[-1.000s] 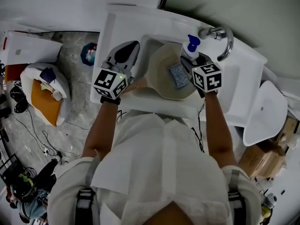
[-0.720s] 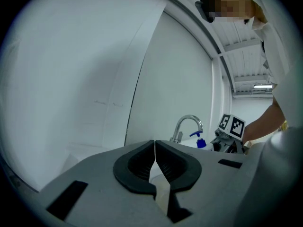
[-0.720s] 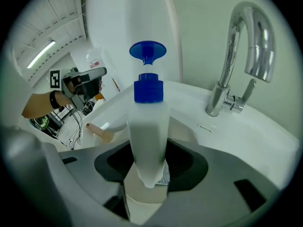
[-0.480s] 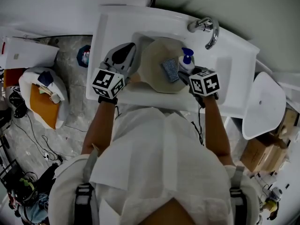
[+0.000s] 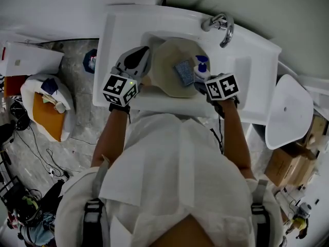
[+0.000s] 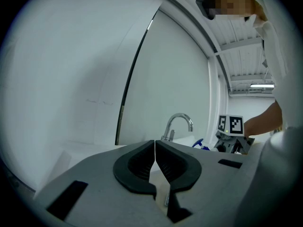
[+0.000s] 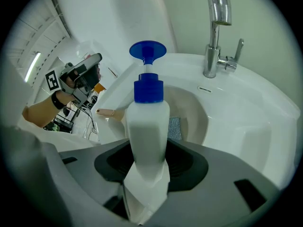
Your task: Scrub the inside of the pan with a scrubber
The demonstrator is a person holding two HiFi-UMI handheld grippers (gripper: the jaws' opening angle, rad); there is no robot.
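Right gripper (image 7: 149, 161) is clamped on a white soap bottle (image 7: 147, 122) with a blue pump top. The pads press on both sides of the bottle's lower body, and the bottle stands up between the jaws. In the head view the bottle is over the right side of the basin, just beside the pan's right rim. Can't tell if its base touches anything; it's hidden by the gripper.

Left gripper (image 6: 155, 150) has its jaws closed flat against each other, with nothing gripped. In the head view it sits at the left edge of the basin, close to the pan handle (image 7: 105, 111). It seems to be beside the handle rather than on it; the angle is poor.

The pan (image 5: 167, 66), beige, lies in the basin of the white sink (image 5: 123, 30), with its handle pointing toward the person's left. The scrubber (image 5: 181, 72), a blue-grey rectangular pad, lies flat inside the pan on its right half. It is near the bottle, and neither gripper touches it.

The chrome faucet (image 5: 222, 23) is at the back right of the sink, curving over the basin. The person in a white top stands against the front edge of the sink, with both forearms reaching in.
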